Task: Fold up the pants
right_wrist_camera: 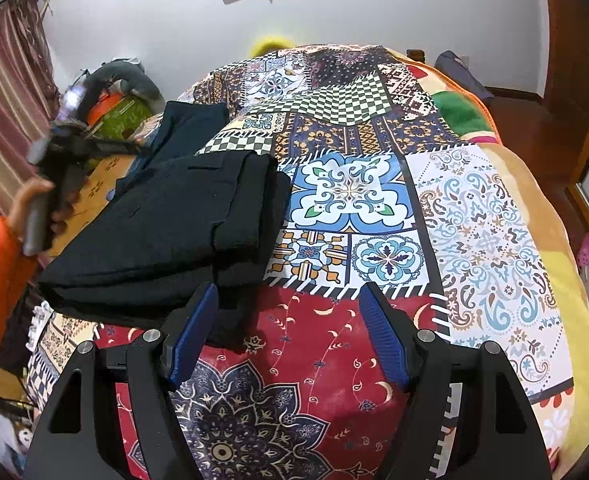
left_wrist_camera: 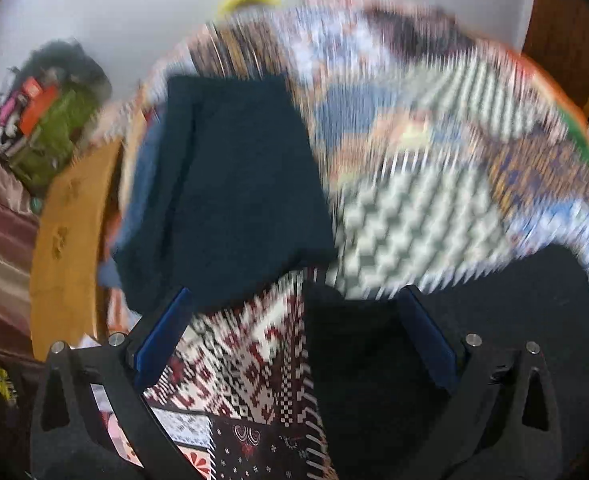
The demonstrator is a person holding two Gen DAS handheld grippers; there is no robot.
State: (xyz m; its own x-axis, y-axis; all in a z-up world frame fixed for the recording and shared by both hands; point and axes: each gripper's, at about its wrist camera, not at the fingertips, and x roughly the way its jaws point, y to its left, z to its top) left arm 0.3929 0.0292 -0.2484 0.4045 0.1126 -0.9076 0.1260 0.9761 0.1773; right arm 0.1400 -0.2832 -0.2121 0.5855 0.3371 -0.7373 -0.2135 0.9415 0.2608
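Observation:
Black pants (right_wrist_camera: 166,224) lie folded in a thick rectangle on the left side of the patchwork bedspread (right_wrist_camera: 374,200). A second dark folded garment (right_wrist_camera: 190,124) lies behind them; in the blurred left wrist view a dark folded garment (left_wrist_camera: 230,184) fills the middle. My right gripper (right_wrist_camera: 290,312) is open and empty just above the bed, its left finger at the folded pants' near edge. My left gripper (left_wrist_camera: 294,312) is open and empty; in the right wrist view it is raised at the far left (right_wrist_camera: 54,148), held by a hand in an orange sleeve.
A green bag with orange items (right_wrist_camera: 118,116) sits at the left by the striped curtain (right_wrist_camera: 6,92). An orange-brown sheet (left_wrist_camera: 70,240) shows at the bed's left edge. A yellow object (right_wrist_camera: 270,44) sits at the far bed end. A wooden door frame (right_wrist_camera: 574,80) stands right.

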